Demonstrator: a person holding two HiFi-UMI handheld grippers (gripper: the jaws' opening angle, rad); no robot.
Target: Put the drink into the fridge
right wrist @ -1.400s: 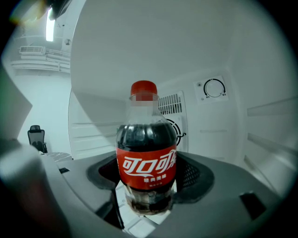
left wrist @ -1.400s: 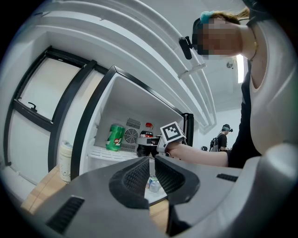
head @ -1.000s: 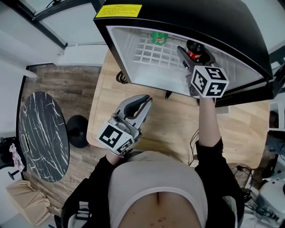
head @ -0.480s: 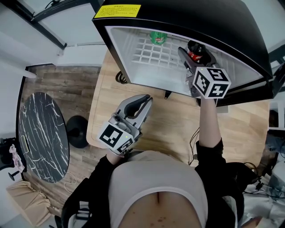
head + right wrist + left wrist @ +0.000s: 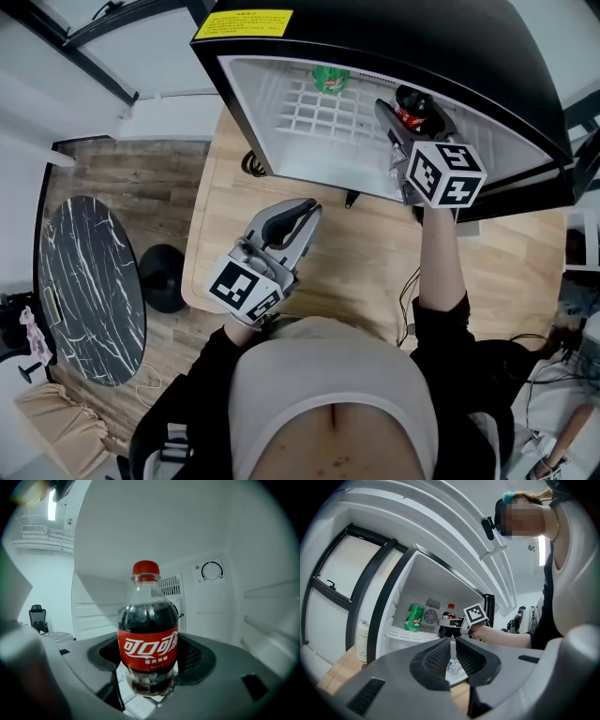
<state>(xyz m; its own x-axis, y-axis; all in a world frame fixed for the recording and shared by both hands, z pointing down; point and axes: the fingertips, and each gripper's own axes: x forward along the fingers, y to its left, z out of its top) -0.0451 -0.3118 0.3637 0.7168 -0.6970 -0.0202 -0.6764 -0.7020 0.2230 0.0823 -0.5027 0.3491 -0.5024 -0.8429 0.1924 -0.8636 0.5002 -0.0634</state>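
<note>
Head view: fridge (image 5: 272, 131) with cola bottle (image 5: 410, 108), maybe can (image 5: 330, 79)

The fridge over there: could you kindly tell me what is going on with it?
A person is loading the open mini fridge with a claw in each hand. The right claw is shut on a cola bottle, held upright inside over the wire shelf, right of a green soda can at the back. The left claw, shut and empty, hangs outside above the wooden table.

the bottle (image 5: 147, 634) is clear glossy plastic, the table (image 5: 352, 258) pale matt wood, the fridge (image 5: 422, 37) shell glossy black.
</note>
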